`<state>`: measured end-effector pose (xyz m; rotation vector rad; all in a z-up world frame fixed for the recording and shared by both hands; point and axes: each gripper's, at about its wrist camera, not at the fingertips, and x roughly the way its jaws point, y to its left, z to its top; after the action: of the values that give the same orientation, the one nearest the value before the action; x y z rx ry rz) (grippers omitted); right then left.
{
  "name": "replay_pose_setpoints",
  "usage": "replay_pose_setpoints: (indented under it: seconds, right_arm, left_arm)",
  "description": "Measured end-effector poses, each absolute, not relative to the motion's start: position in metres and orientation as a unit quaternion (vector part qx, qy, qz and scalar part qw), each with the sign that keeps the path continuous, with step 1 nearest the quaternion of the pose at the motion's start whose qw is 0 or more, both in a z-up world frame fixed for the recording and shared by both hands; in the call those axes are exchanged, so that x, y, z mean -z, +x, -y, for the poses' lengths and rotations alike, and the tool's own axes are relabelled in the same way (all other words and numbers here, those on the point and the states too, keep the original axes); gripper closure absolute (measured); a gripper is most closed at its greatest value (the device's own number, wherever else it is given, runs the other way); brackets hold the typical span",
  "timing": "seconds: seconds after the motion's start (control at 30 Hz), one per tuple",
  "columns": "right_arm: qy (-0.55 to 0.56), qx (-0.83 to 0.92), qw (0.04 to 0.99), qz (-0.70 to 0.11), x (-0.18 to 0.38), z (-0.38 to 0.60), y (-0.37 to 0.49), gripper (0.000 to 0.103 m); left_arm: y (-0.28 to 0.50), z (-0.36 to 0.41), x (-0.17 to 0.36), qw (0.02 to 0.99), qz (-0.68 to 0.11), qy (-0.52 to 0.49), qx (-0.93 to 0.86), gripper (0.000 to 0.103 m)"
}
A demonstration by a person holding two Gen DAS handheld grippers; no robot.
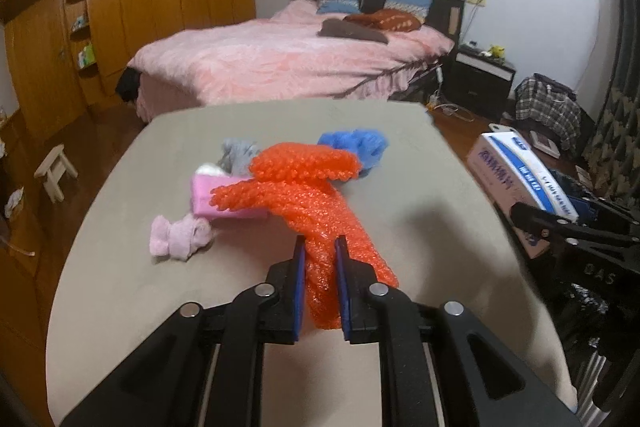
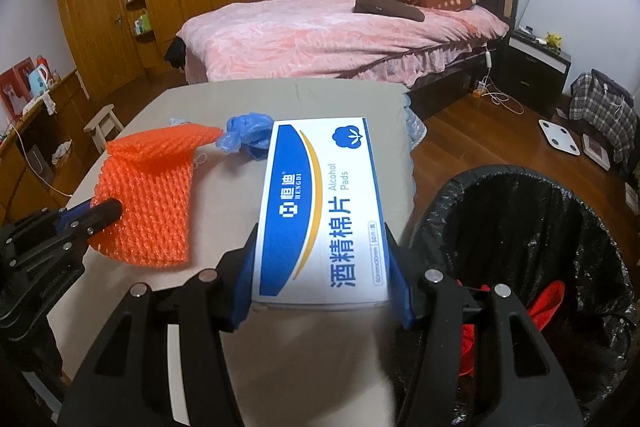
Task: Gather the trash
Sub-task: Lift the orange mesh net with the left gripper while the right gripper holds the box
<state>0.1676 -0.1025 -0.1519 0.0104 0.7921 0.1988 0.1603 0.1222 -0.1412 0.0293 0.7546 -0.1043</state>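
On the near part of the grey table (image 2: 192,99), both your grippers are already loaded. Your left gripper (image 1: 320,247) has its fingers pinched narrow on the near end of the orange foam net (image 1: 308,195), which trails away from the fingers toward the far side, its far end lying over the pink box (image 1: 224,201) and close to the blue plastic wad (image 1: 356,147). Your right gripper (image 2: 320,239) clamps the alcohol pad box (image 2: 320,211) by its two long sides, the box's long axis running straight out along the fingers. The black-lined bin (image 2: 528,247) stands off the table's right edge, just right of the right gripper, with something red already inside. So the box is much nearer the bin and probably goes first; the net must cross from the left. Judging by its limpness, the net's free end may drag the pink tissue wad (image 1: 180,237) or other scraps.
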Motion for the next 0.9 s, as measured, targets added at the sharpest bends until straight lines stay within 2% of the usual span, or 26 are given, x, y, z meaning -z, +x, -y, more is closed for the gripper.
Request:
replay_pose_setpoints:
  seconds: [0.07,0.13,0.3,0.47,0.9]
  right_arm:
    - [0.002,-0.098,0.916,-0.39,0.156,0.1,0.17,0.05]
    - [0.0,-0.1,0.914,-0.394,0.159,0.098,0.171,0.05]
    - [-0.004,-0.104,0.911,-0.399,0.164,0.092,0.178,0.05]
    - [-0.008,-0.109,0.912,-0.395,0.164,0.086,0.185,0.05]
    - [-0.01,-0.109,0.908,-0.404,0.174,0.079,0.206,0.05]
  left_arm:
    - [0.163,-0.13,0.148,0.924,-0.38,0.001,0.046,0.079]
    - [0.162,-0.134,0.151,0.923,-0.383,-0.006,0.039,0.06]
    - [0.158,-0.145,0.155,0.926,-0.378,-0.003,0.017,0.045]
    - [0.154,-0.151,0.151,0.934,-0.356,0.006,0.006,0.038]
    - [0.209,-0.147,0.171,0.933,-0.358,0.001,0.017,0.037]
